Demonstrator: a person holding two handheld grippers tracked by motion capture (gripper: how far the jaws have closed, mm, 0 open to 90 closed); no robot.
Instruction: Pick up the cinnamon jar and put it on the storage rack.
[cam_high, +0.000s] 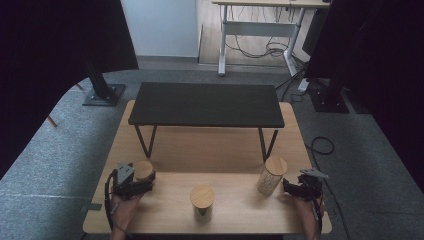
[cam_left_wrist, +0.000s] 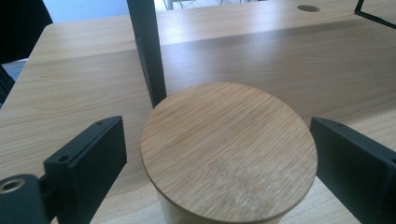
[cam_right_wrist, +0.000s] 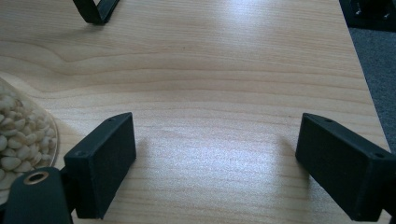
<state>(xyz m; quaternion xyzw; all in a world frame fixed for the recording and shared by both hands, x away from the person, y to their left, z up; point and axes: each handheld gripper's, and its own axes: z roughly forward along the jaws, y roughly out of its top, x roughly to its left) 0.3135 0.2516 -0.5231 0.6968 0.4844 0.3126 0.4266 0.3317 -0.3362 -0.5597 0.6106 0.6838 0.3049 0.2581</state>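
Left gripper view: jaws flank lidded jar (cam_left_wrist: 229, 151) (small gaps).

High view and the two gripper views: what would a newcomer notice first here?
First, three jars with round wooden lids in a row along the near edge of the wooden table: the left jar sits between the open jaws of the left hand-held gripper, the middle jar stands alone, and the right jar, filled with pale nuts, stands beside the open right hand-held gripper. Behind them stands a low black shelf.
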